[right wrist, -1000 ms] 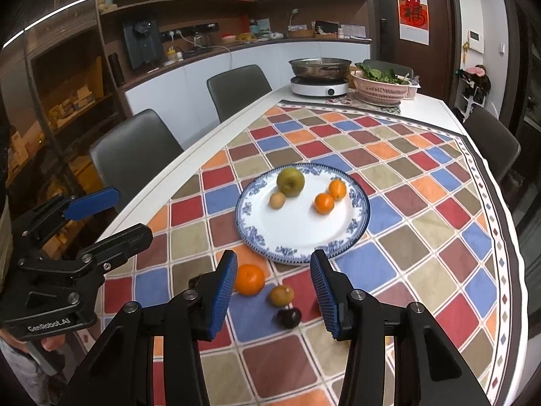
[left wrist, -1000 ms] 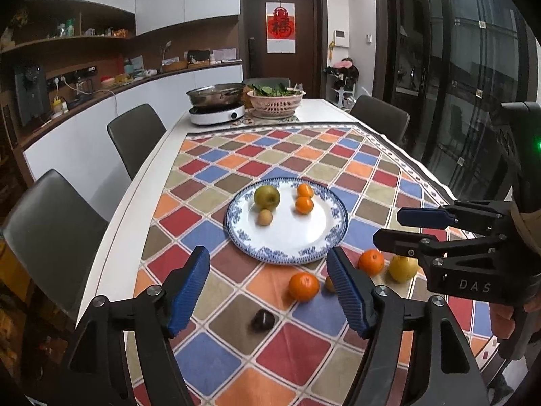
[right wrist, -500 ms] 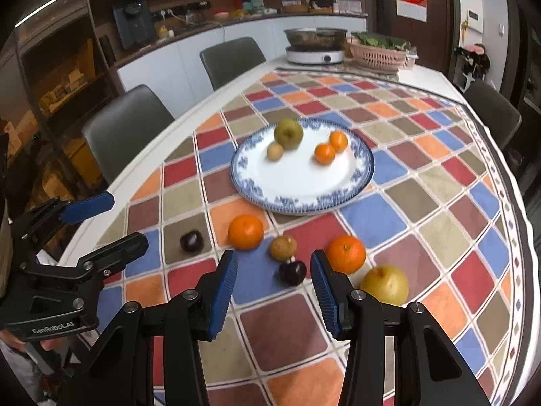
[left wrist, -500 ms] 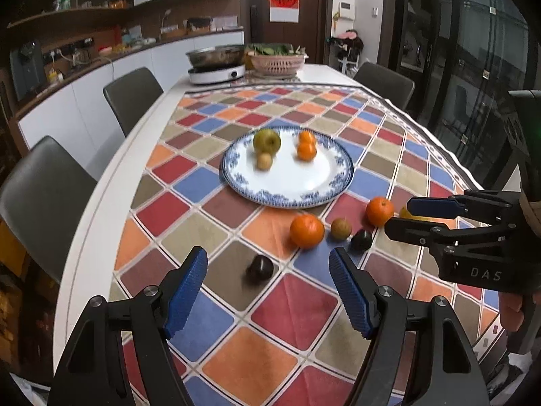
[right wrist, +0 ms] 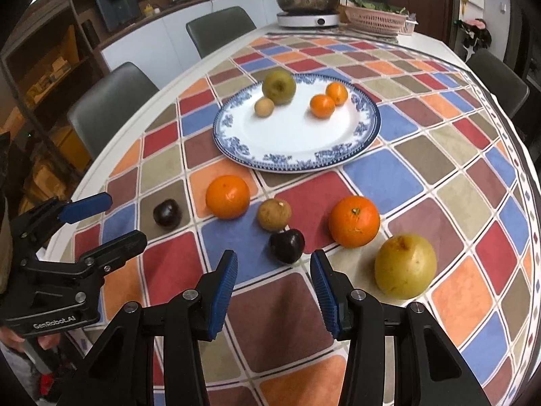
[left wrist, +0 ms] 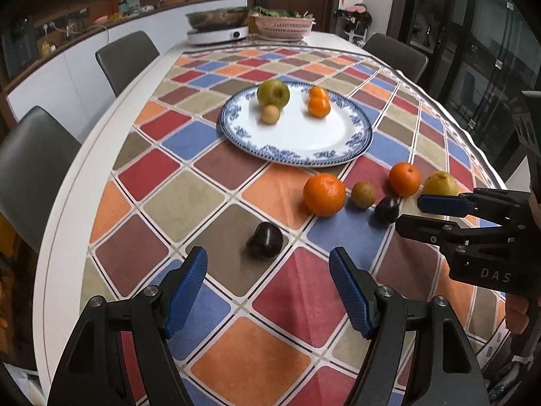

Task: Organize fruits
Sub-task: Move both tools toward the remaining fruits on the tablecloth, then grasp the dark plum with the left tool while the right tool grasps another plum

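A blue-rimmed white plate [left wrist: 294, 159] [right wrist: 287, 165] holds a green apple [left wrist: 273, 93], a small tan fruit [left wrist: 270, 114] and two small oranges [right wrist: 322, 106]. Loose on the checked cloth lie two oranges [right wrist: 228, 197] [right wrist: 354, 221], a brown fruit [right wrist: 274, 214], a yellow pear [right wrist: 405, 265] and two dark plums. My left gripper [left wrist: 268, 270] [right wrist: 123, 218] is open and empty, just short of one plum [left wrist: 265, 239] [right wrist: 166, 213]. My right gripper [right wrist: 273, 267] [left wrist: 414, 213] is open and empty, just short of the other plum [right wrist: 286, 245] [left wrist: 387, 209].
Grey chairs [left wrist: 30, 165] [right wrist: 108, 101] line the table's left side, and one more [right wrist: 497, 81] stands at the right. An induction cooker with a pan [left wrist: 218, 27] and a pink basket of greens [left wrist: 282, 25] stand at the far end. The table's white edge [left wrist: 64, 237] curves close by.
Both grippers have sunk toward the table and tipped further down. The loose fruit now looks larger and nearer, and a dark plum lies just ahead of each pair of fingers.
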The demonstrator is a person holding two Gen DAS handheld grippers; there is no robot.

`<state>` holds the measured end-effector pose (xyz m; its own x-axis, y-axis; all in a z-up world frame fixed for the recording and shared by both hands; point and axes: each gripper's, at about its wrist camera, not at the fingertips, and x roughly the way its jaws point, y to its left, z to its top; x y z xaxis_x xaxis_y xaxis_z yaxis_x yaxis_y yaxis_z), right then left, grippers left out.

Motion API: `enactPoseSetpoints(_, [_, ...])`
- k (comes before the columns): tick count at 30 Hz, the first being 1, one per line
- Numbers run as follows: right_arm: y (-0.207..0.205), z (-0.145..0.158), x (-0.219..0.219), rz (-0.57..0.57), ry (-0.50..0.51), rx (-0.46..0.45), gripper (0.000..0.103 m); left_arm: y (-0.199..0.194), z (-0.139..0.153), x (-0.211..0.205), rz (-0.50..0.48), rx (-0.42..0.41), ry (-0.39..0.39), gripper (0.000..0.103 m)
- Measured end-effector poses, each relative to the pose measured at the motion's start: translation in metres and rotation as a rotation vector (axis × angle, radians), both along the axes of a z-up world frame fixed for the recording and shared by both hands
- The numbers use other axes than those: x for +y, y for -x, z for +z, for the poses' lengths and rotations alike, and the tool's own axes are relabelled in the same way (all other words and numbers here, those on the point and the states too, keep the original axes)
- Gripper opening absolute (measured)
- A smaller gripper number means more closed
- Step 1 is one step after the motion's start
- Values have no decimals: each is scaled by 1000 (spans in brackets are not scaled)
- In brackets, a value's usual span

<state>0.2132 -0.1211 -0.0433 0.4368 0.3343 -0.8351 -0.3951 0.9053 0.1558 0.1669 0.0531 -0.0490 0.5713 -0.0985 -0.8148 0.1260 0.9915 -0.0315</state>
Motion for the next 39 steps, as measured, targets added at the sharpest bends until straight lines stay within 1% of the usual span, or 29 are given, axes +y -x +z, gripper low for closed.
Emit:
enactPoseSetpoints(6, [-6, -13, 6, 12, 19, 30, 46, -8, -12, 4, -5, 3, 22, 73])
enactPoseSetpoints(10, [-11, -19, 8, 15, 27, 42, 46, -16, -19, 5, -11, 9, 25, 69])
enactPoseSetpoints(12, [-14, -22, 8, 10, 30, 47, 46, -19, -21, 5, -11, 8, 29, 64])
enactPoseSetpoints(15, [-18, -25, 9, 5, 30, 53, 46, -23, -25, 5, -13, 22, 41, 60])
enactPoseSetpoints(18, [-20, -26, 8, 2, 30, 53, 45, -27, -29, 5, -13, 32, 46, 53])
enactPoseSetpoints(19, [-20, -26, 8, 2, 29, 52, 44, -28, -29, 5, -13, 32, 48, 53])
enactPoseSetpoints(20, [-21, -26, 8, 1, 28, 51, 41, -29, -30, 5, -12, 31, 52, 50])
enactPoseSetpoints(22, [-23, -27, 8, -1, 26, 54, 39, -32, -34, 5, -8, 46, 58, 43])
enactPoseSetpoints(23, [-24, -28, 9, -1, 27, 55, 39, -33, -34, 5, -9, 49, 60, 41])
enactPoseSetpoints(25, [-24, -30, 9, -1, 33, 59, 37, -33, -36, 5, -7, 51, 66, 40])
enactPoseSetpoints(26, [-24, -30, 8, -2, 32, 60, 37, -34, -36, 5, -6, 52, 75, 36])
enactPoseSetpoints(27, [-25, -31, 8, -5, 31, 60, 37, -34, -36, 5, -6, 54, 82, 35])
enactPoseSetpoints(30, [-25, -30, 8, -7, 31, 55, 35, -35, -36, 6, 7, 47, 81, 30])
enactPoseSetpoints(35, [-26, -31, 8, -7, 34, 44, 30, -35, -36, 6, 10, 49, 75, 30])
enactPoseSetpoints(39, [-24, -30, 6, -12, 24, 42, 29, -30, -29, 5, 14, 36, 83, 30])
